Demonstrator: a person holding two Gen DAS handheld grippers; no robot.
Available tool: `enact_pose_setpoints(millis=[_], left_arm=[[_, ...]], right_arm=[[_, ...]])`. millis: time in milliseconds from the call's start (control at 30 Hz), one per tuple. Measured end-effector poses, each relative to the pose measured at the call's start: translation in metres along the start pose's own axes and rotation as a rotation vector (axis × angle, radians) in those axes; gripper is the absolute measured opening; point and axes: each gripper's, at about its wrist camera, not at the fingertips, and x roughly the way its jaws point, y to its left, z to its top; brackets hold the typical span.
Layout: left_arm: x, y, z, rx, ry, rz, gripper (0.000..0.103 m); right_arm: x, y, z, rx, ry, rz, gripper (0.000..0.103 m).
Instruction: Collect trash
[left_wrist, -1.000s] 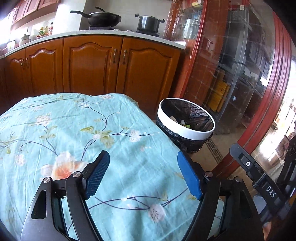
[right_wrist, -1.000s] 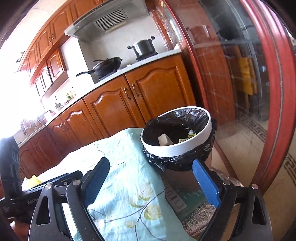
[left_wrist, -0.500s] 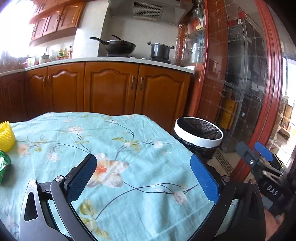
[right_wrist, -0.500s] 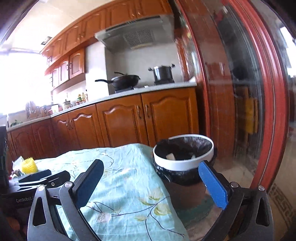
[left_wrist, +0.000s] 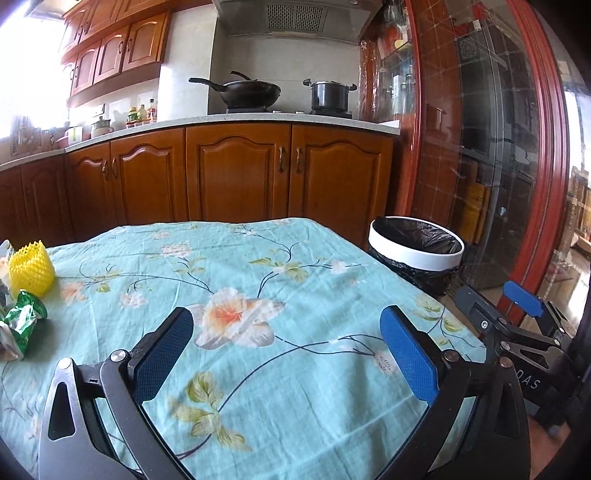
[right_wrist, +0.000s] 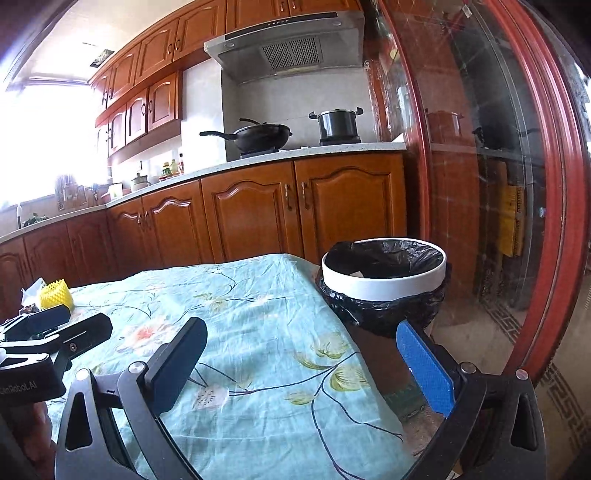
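A white-rimmed trash bin (left_wrist: 415, 254) lined with a black bag stands on the floor off the table's right edge; it also shows in the right wrist view (right_wrist: 384, 284). A yellow foam fruit net (left_wrist: 31, 267) and a crumpled green wrapper (left_wrist: 22, 321) lie at the table's left edge. The net shows in the right wrist view (right_wrist: 55, 295) too. My left gripper (left_wrist: 286, 345) is open and empty above the tablecloth. My right gripper (right_wrist: 303, 354) is open and empty over the table's right edge, short of the bin.
The table carries a teal floral cloth (left_wrist: 240, 280). Wooden cabinets (left_wrist: 236, 173) with a wok (left_wrist: 247, 92) and a pot (left_wrist: 328, 96) on the counter stand behind. A red-framed glass door (right_wrist: 517, 184) is on the right. White paper (right_wrist: 31, 290) lies behind the net.
Both grippers have pulled back and tilted up away from the bin. The net and wrapper have come into the left view. Both grippers stay open.
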Motion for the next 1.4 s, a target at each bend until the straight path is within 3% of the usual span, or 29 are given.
enact_pose_setpoints(millis=[1400], left_arm=[[-0.005, -0.002, 0.002, 0.018, 0.004, 0.047, 0.103]], right_arm=[[-0.012, 0.005, 0.006, -0.005, -0.034, 0.024, 0.103]])
